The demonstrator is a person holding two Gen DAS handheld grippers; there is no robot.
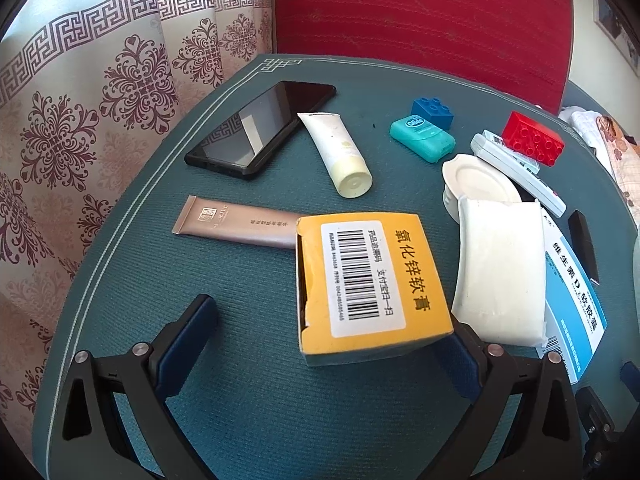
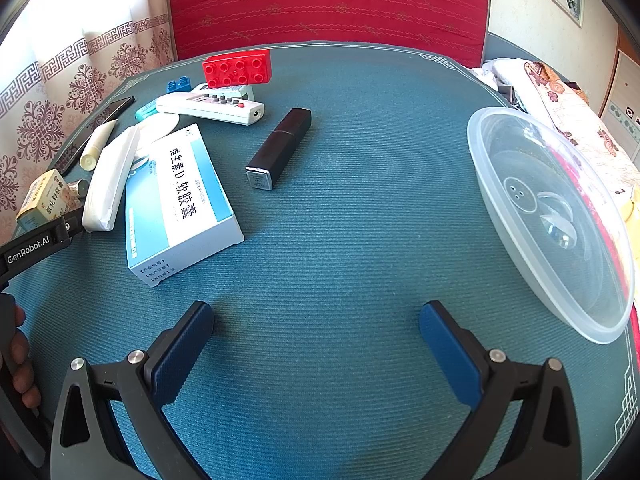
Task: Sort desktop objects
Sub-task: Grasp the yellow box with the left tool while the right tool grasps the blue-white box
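My left gripper (image 1: 328, 320) is open, and a yellow medicine box (image 1: 368, 280) with a barcode label stands between its fingers, close against the right one. That box (image 2: 44, 196) also shows at the far left of the right wrist view. Beside it lie a white tissue pack (image 1: 500, 268) and a blue-and-white medicine box (image 2: 180, 200). My right gripper (image 2: 316, 312) is open over bare teal mat (image 2: 340, 240) with nothing between its fingers. A black lipstick case (image 2: 280, 148) lies ahead of it, and a clear plastic bowl (image 2: 552, 216) sits tilted at its right.
A phone (image 1: 260, 128), white tube (image 1: 340, 152), brown tube (image 1: 236, 220), teal floss box (image 1: 422, 138), blue brick (image 1: 434, 112), red brick (image 2: 236, 68) and white remote (image 2: 212, 108) lie at the back. A hand (image 2: 20, 360) shows at the left edge. A red chair back (image 2: 328, 4) stands behind the table.
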